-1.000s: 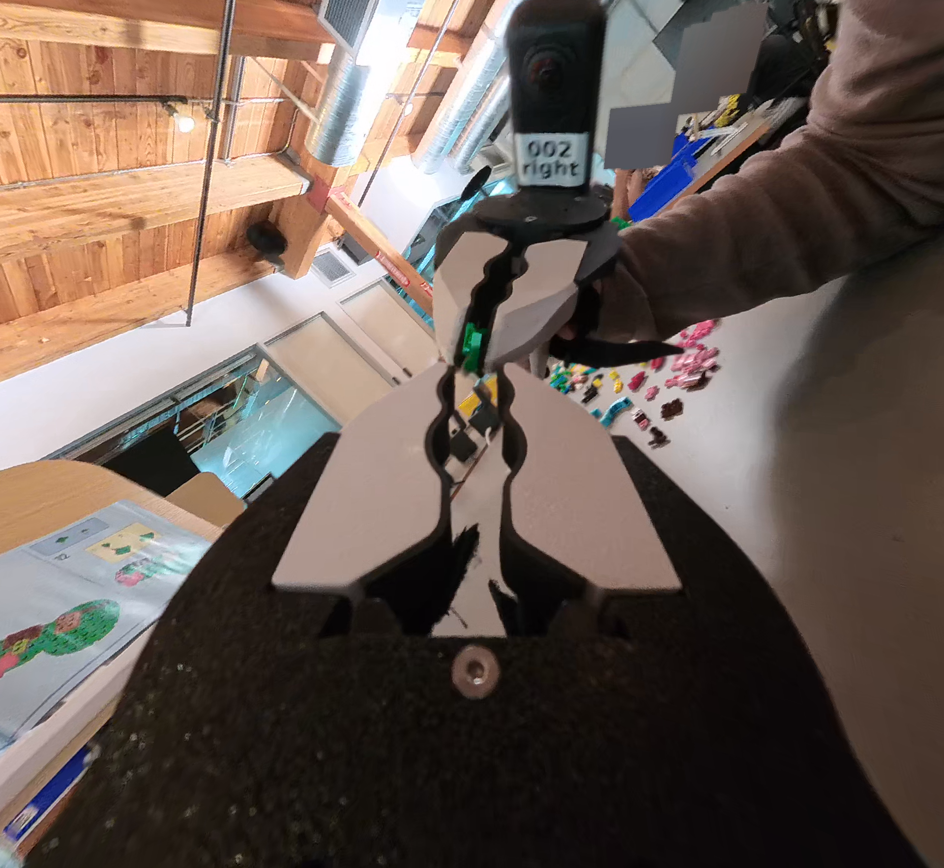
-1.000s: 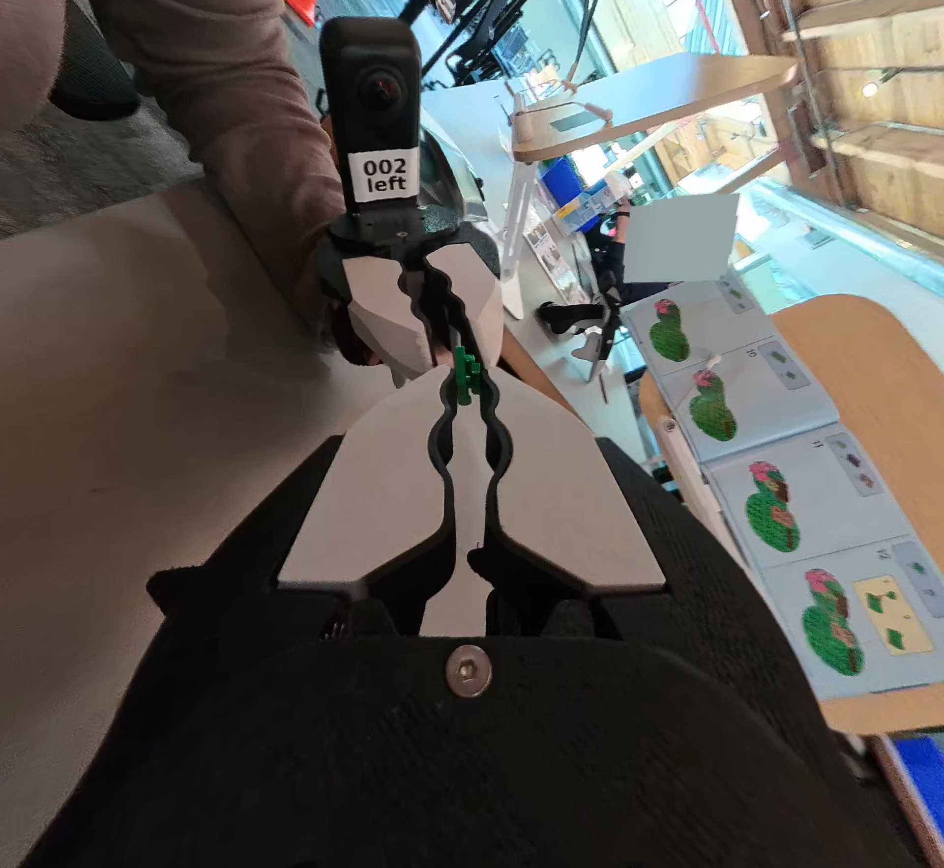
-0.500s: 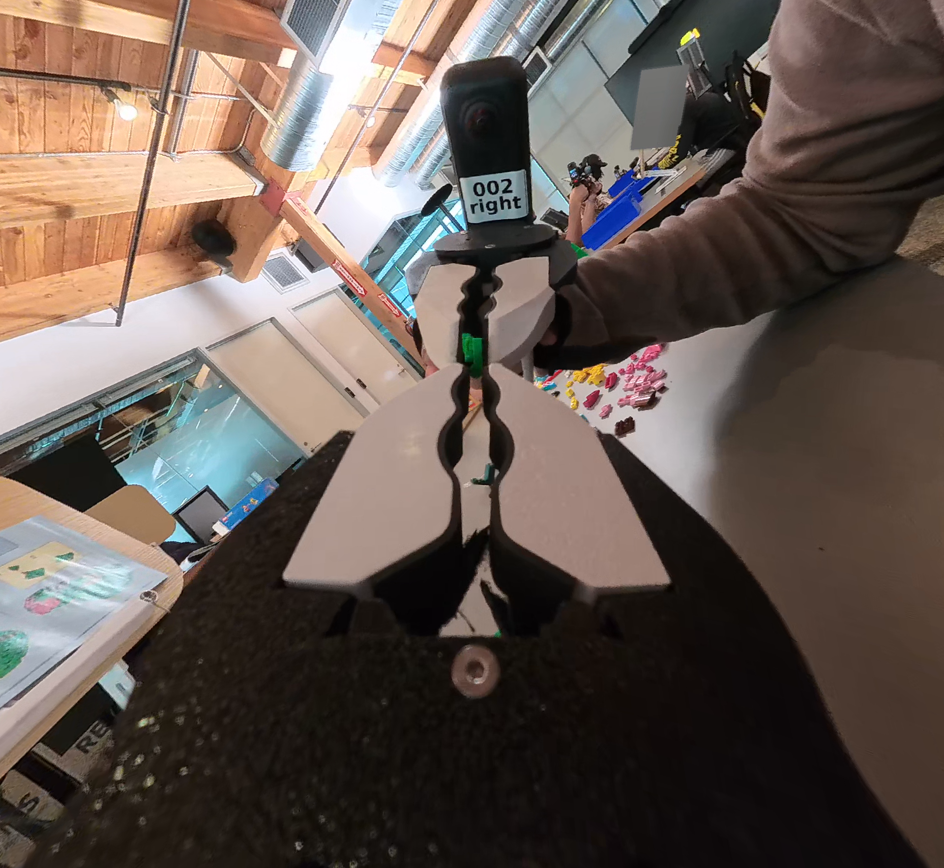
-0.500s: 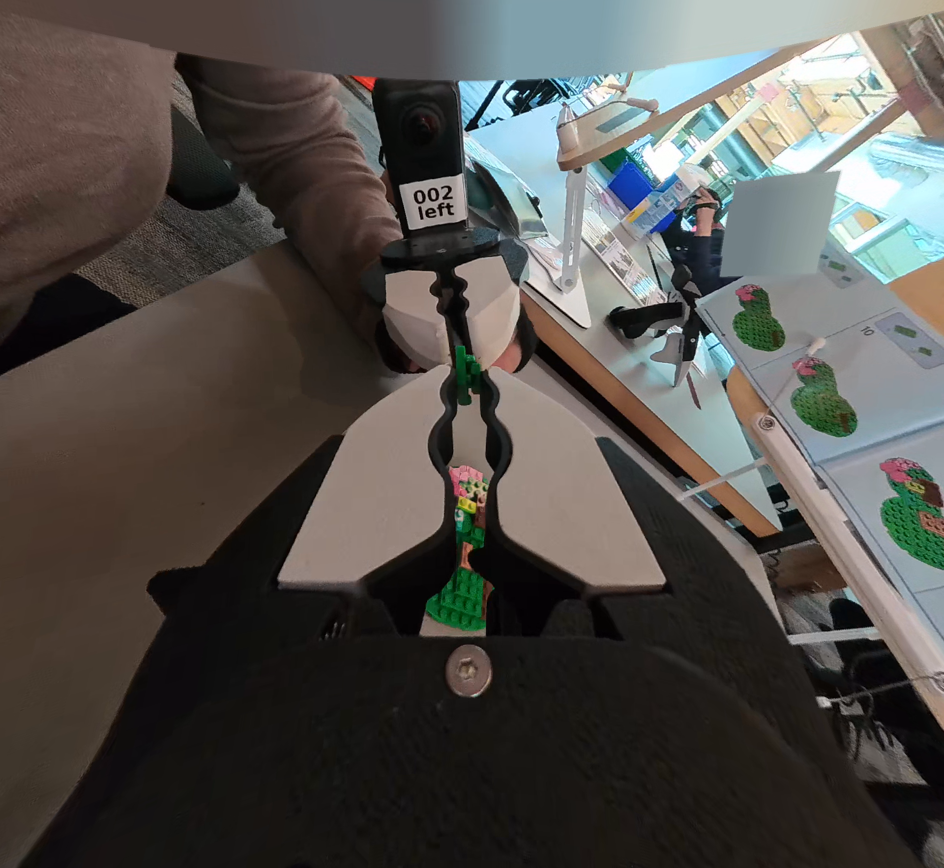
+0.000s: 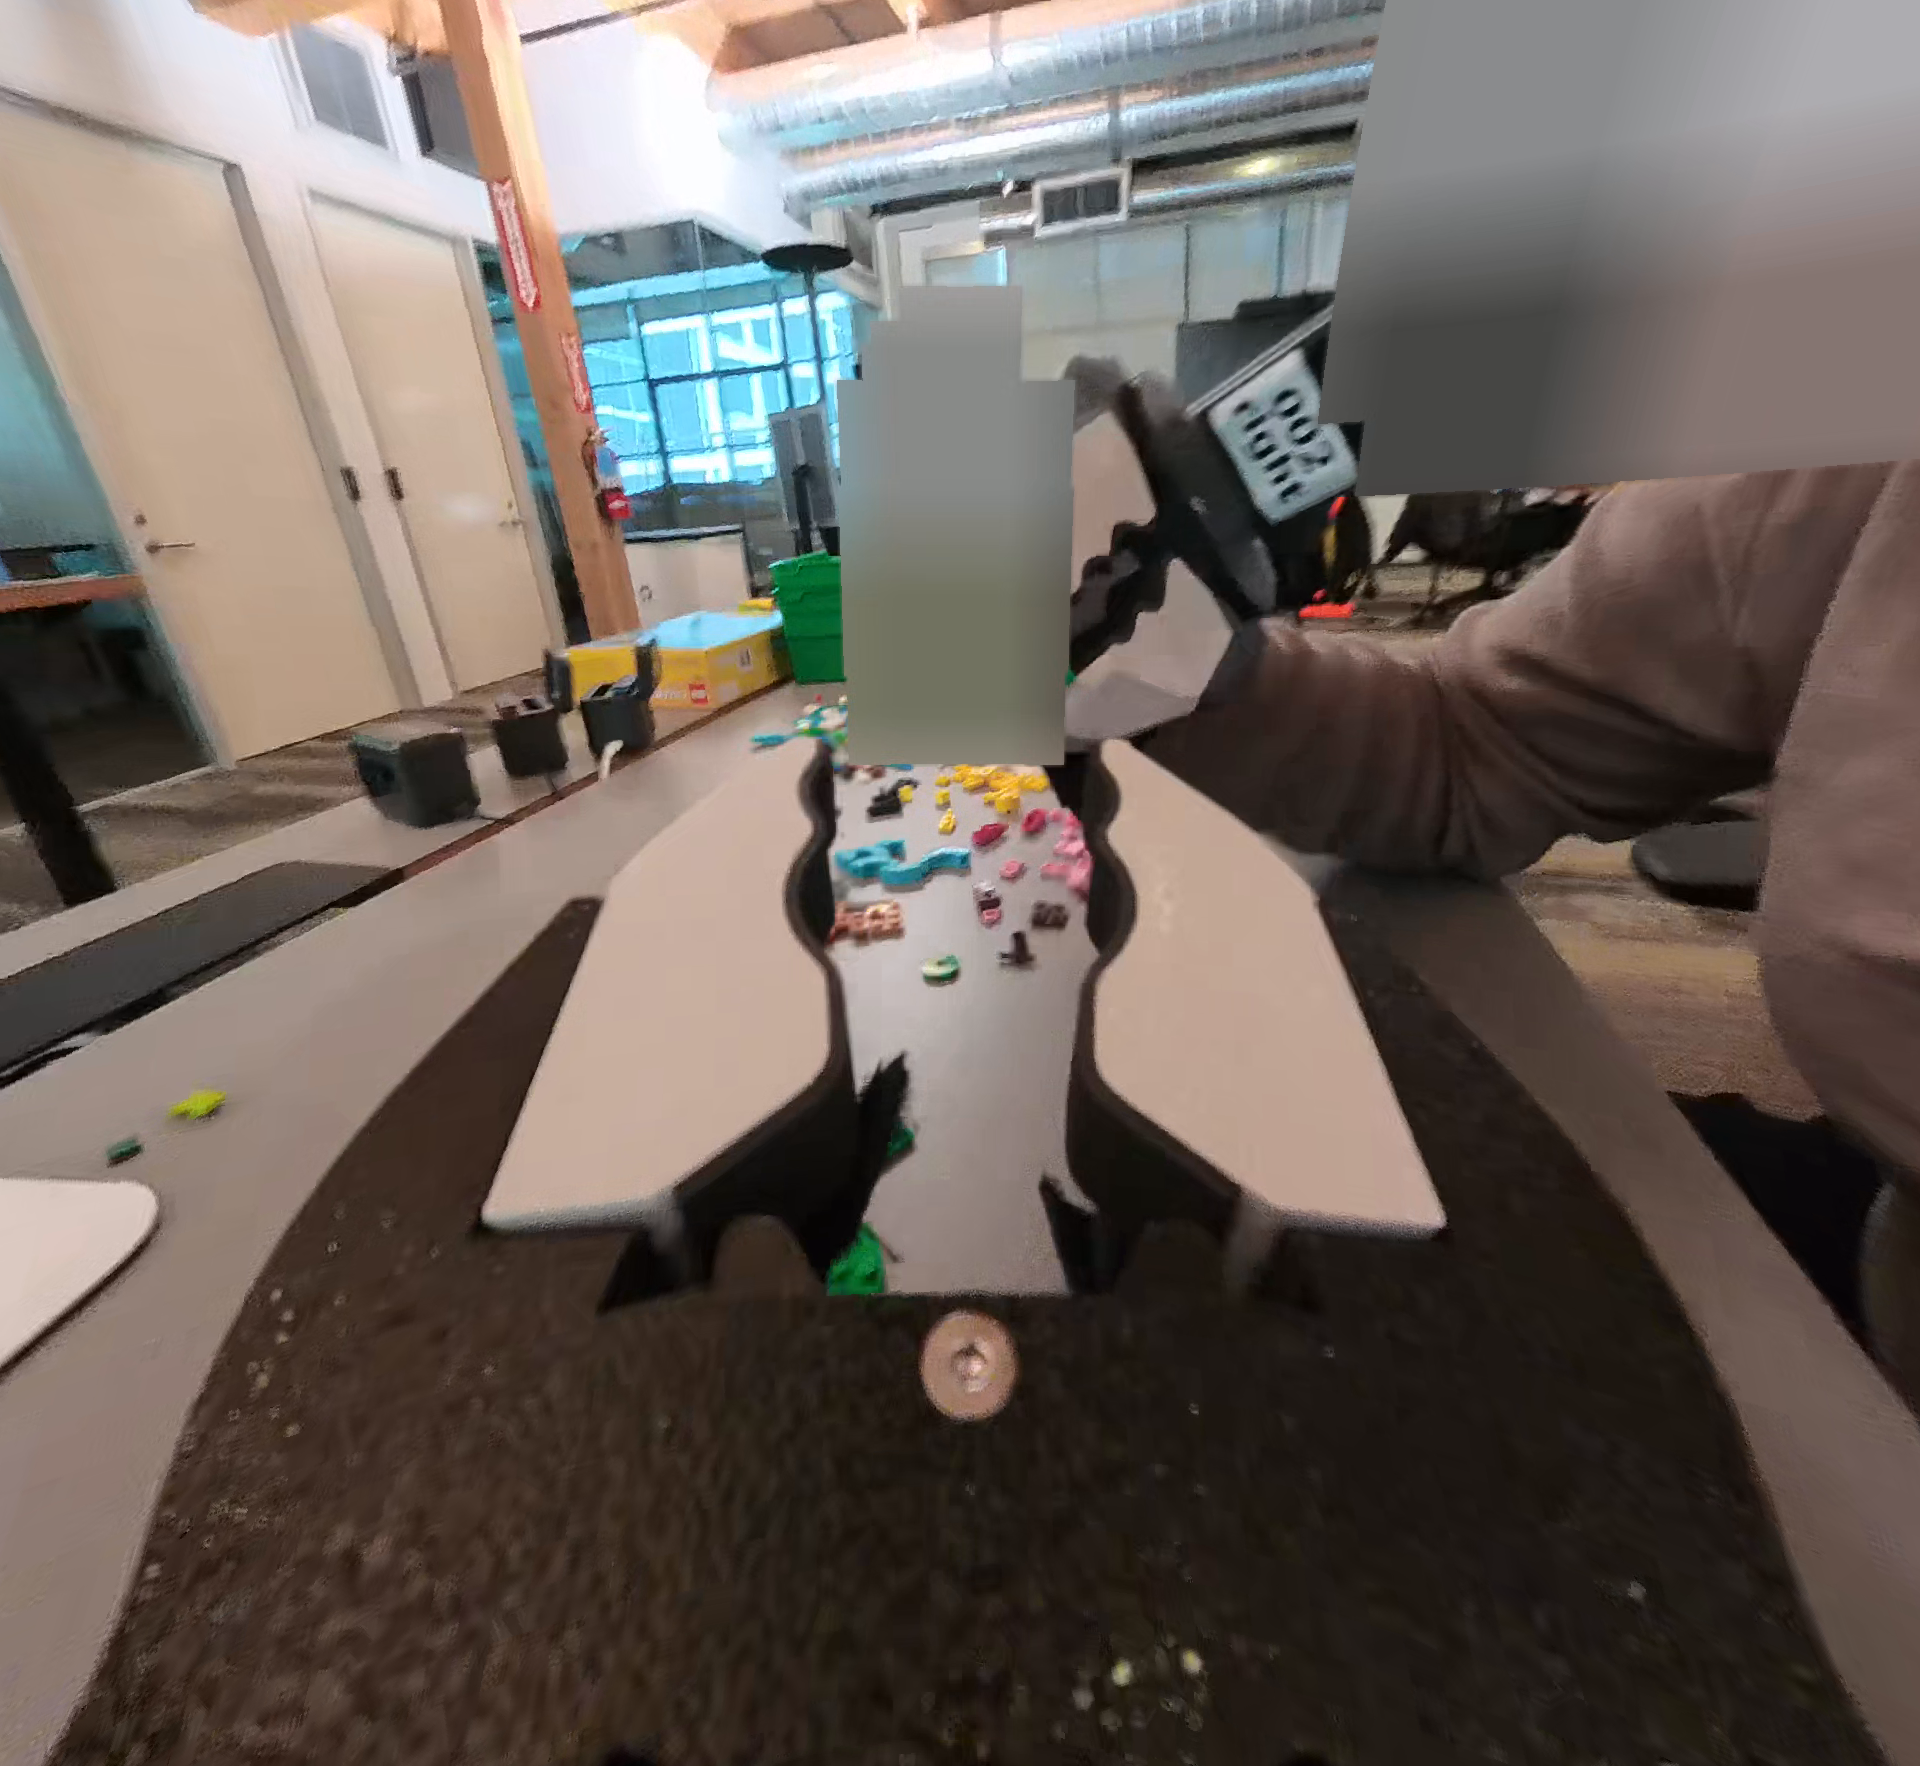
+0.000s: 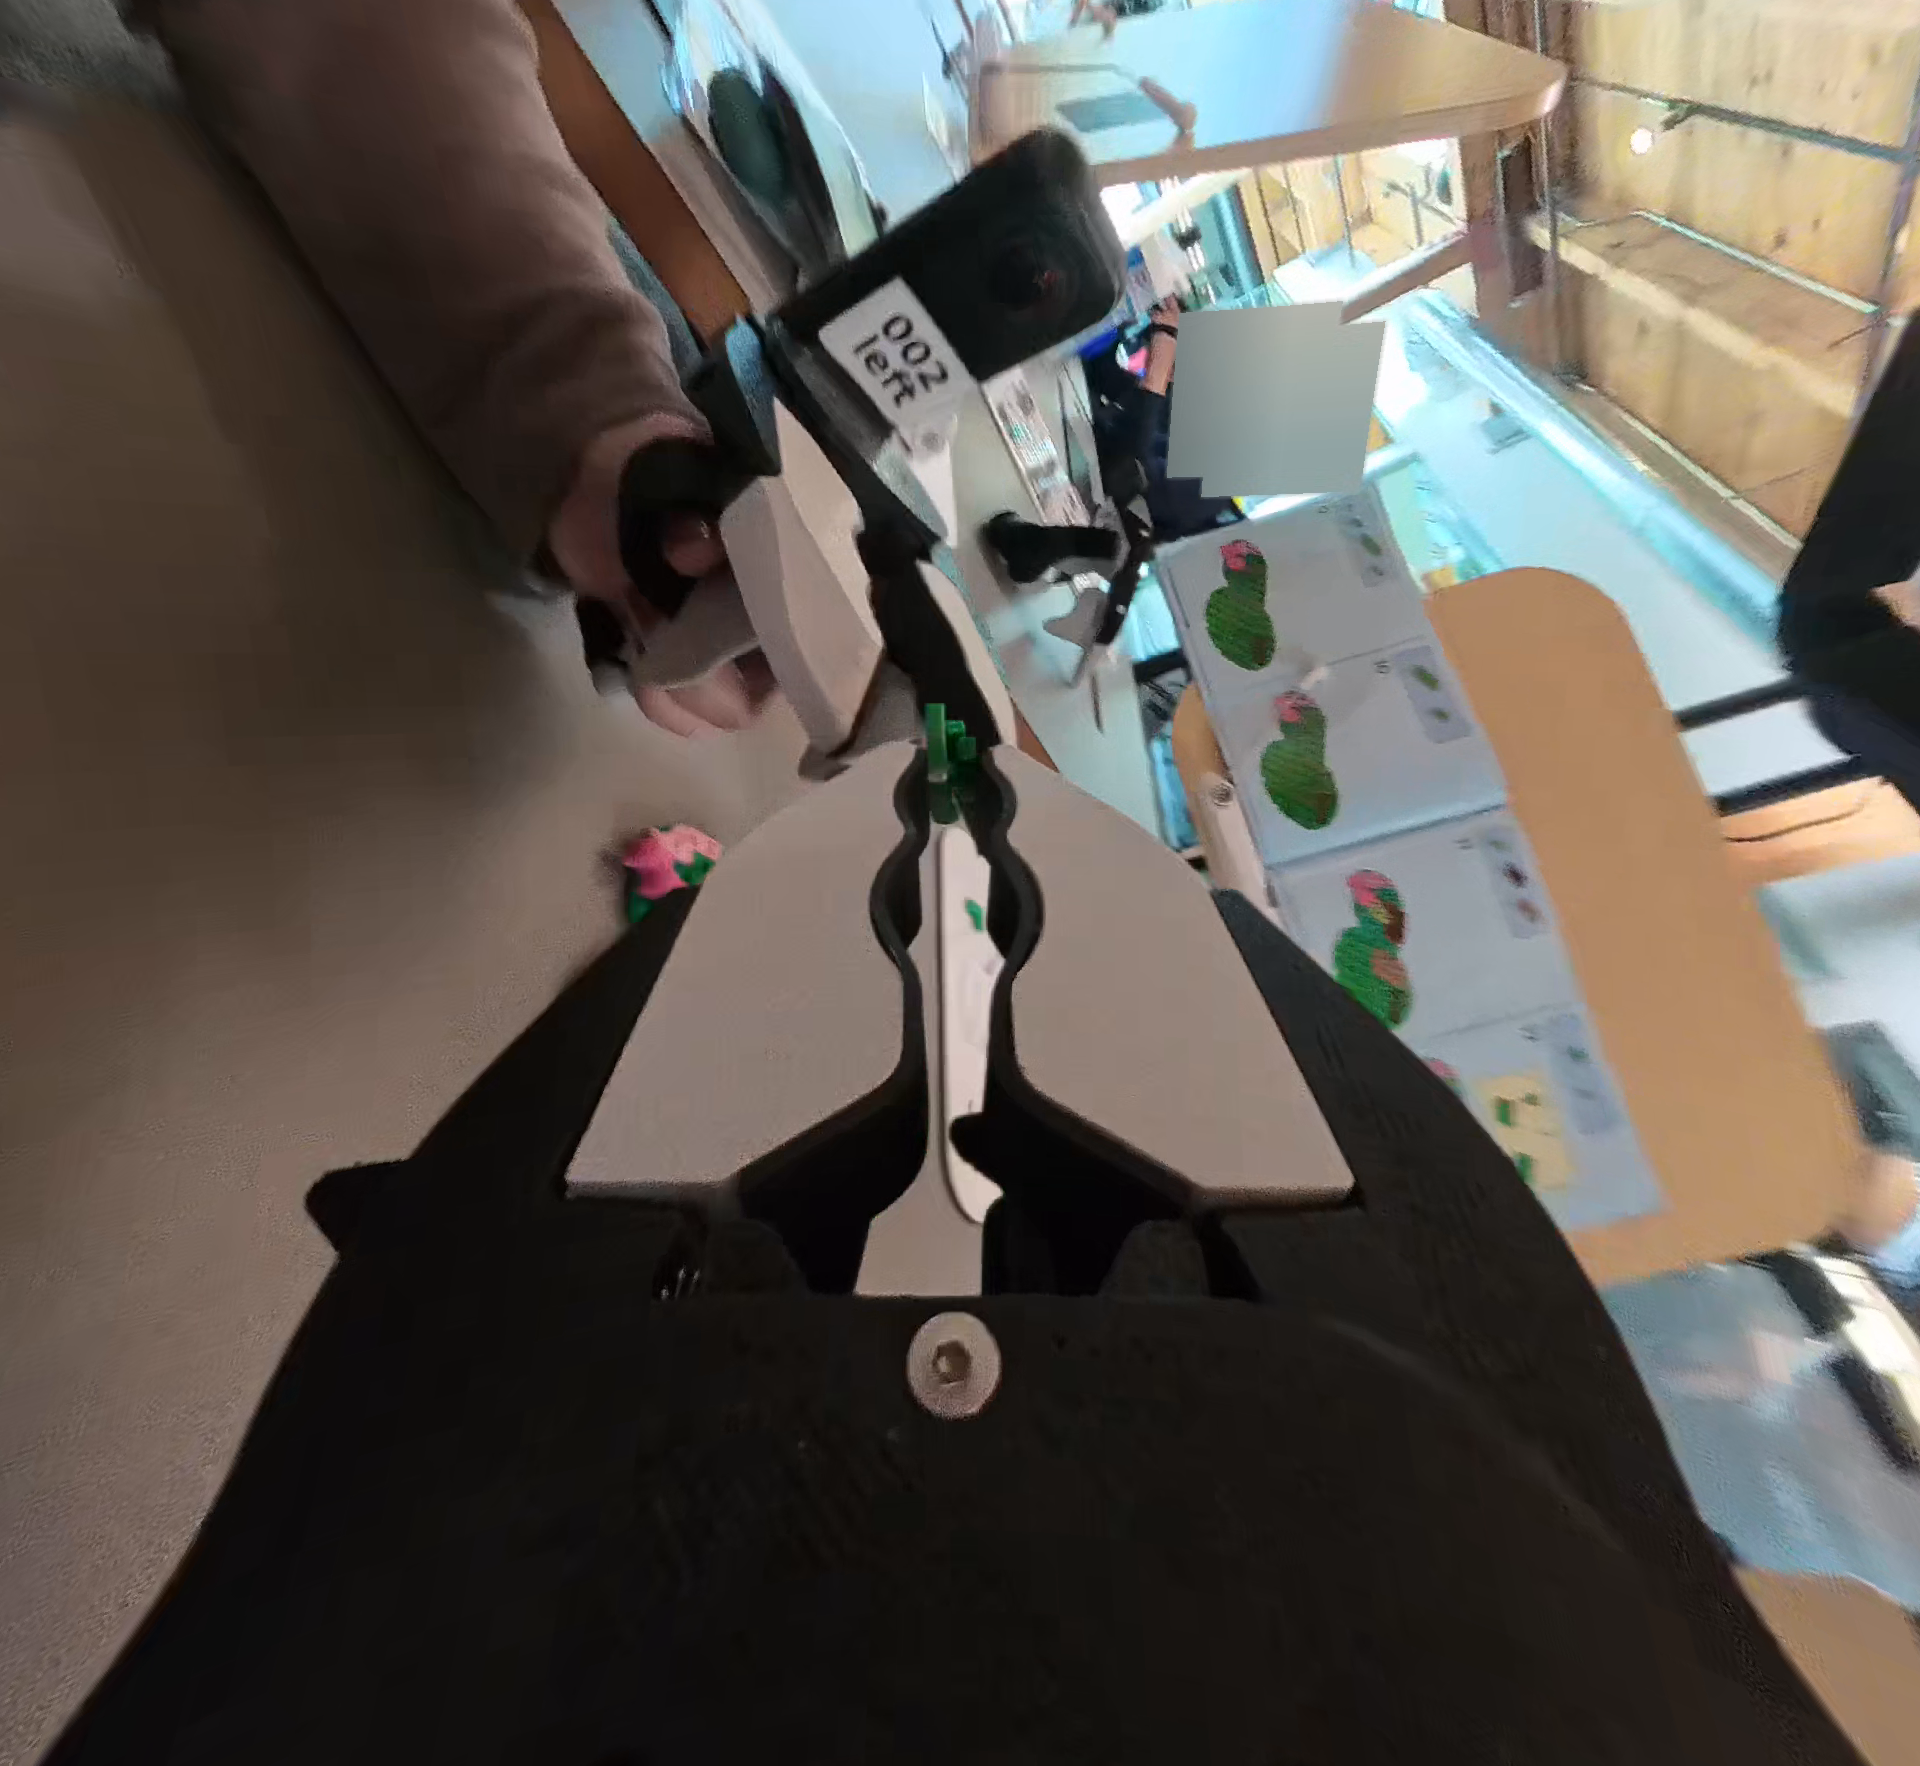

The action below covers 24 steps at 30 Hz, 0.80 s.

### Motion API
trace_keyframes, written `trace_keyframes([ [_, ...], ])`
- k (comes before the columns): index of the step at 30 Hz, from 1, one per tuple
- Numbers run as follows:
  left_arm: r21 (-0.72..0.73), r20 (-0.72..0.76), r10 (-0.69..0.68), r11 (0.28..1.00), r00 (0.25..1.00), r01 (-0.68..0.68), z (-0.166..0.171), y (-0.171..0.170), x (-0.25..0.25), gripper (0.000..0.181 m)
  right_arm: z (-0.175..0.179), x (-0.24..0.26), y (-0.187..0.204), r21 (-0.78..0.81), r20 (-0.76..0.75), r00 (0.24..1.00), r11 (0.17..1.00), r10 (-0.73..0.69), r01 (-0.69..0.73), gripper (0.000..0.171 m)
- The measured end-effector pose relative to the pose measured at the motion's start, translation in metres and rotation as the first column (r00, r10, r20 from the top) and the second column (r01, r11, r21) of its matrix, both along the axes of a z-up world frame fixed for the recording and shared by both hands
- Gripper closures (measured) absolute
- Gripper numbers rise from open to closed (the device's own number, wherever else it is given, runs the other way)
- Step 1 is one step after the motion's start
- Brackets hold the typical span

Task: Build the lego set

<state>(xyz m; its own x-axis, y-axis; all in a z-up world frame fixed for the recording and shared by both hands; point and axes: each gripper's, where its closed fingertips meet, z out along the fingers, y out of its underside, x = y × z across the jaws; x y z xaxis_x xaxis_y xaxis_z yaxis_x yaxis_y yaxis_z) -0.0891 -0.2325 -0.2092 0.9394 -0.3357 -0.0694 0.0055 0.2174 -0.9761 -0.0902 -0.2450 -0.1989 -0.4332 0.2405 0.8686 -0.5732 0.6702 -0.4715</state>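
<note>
My right gripper [image 6: 951, 766] is shut on a small green lego piece [image 6: 943, 737] at its fingertips. My left gripper [image 5: 956, 781] is open and empty, with loose coloured lego pieces [image 5: 977, 843] on the grey table [image 5: 312, 1041] showing between its fingers. In the right wrist view the left gripper [image 6: 904, 708] is tilted and sits just beyond the green piece. In the left wrist view the right gripper [image 5: 1101, 615] is up and to the right, partly hidden. A pink and green lego build [image 6: 665, 869] lies on the table left of my right gripper.
An open instruction booklet [image 6: 1351, 781] rests on a wooden stand [image 6: 1662, 885] to the right. Two small green pieces [image 5: 197, 1105] and a white object [image 5: 62, 1238] lie at the left. Black boxes [image 5: 416, 771], a yellow box [image 5: 707, 656] and a green bin [image 5: 810, 615] stand at the far edge.
My left gripper has opened, let go of the green piece and swung down towards the table. My right gripper keeps the green piece. Both views have turned.
</note>
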Motion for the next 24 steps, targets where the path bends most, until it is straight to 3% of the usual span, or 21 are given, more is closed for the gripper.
trace_keyframes([
  [3, -0.03, -0.099, 0.066, 0.997, 0.993, -0.07, -0.009, 0.006, 0.003, 0.145, -0.005, -0.002, -0.004, 0.066, -0.039, 0.999, 0.997, -0.028, 0.031, 0.165],
  [11, -0.008, 0.13, -0.111, 0.994, 0.985, 0.113, 0.002, -0.003, 0.006, 0.149, -0.004, -0.003, 0.001, 0.14, -0.139, 0.989, 0.987, -0.052, 0.072, 0.165],
  [18, -0.053, 0.042, -0.042, 0.998, 0.998, 0.044, -0.005, 0.001, 0.003, 0.163, -0.016, -0.01, 0.004, 0.265, -0.225, 0.971, 0.954, -0.078, 0.138, 0.165],
  [24, -0.08, 0.076, -0.076, 0.993, 0.994, 0.082, -0.008, 0.002, 0.003, 0.167, -0.019, -0.009, 0.004, 0.237, -0.174, 0.983, 0.966, -0.066, 0.107, 0.164],
])
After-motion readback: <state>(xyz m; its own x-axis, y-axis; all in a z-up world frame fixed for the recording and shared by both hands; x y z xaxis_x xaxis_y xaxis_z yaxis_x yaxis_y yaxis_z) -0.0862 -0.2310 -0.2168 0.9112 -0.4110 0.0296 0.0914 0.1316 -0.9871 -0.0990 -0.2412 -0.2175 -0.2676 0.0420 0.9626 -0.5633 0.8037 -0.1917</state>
